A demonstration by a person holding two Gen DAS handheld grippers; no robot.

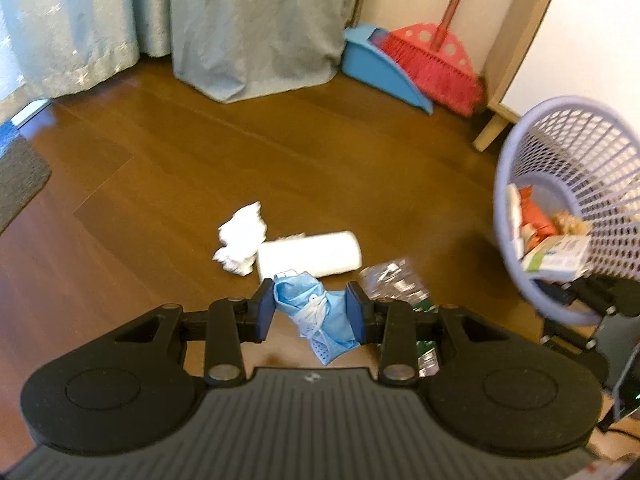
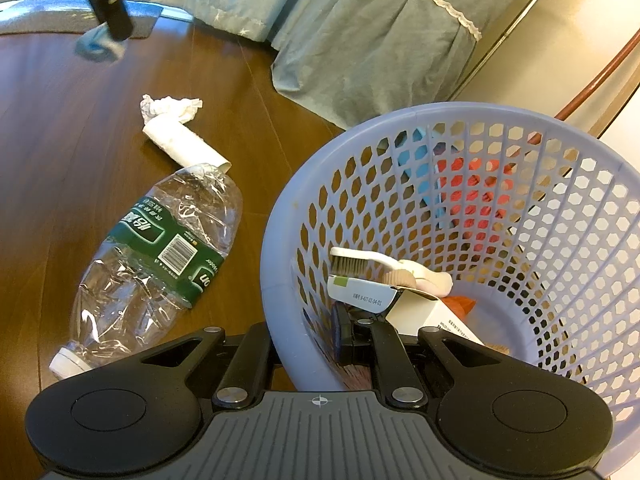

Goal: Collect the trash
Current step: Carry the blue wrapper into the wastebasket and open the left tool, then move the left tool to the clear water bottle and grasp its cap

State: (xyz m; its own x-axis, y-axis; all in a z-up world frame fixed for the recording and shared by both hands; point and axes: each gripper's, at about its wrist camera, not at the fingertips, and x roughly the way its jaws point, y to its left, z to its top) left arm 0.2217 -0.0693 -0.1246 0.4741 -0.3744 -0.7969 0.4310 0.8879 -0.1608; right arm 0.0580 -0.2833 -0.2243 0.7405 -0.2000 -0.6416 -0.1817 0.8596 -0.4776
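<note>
My left gripper [image 1: 314, 310] pinches a crumpled blue face mask [image 1: 316, 316], lifted off the floor [image 1: 160, 200]. My right gripper [image 2: 320, 336] clamps the lavender basket's [image 2: 280, 240] near rim, tilting it. The basket's mouth lies to the mask's right, so the left carries it rightward.

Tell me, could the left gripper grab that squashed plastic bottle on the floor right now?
Probably not yet: the left gripper is shut on a blue face mask. The bottle itself lies uncovered.
</note>
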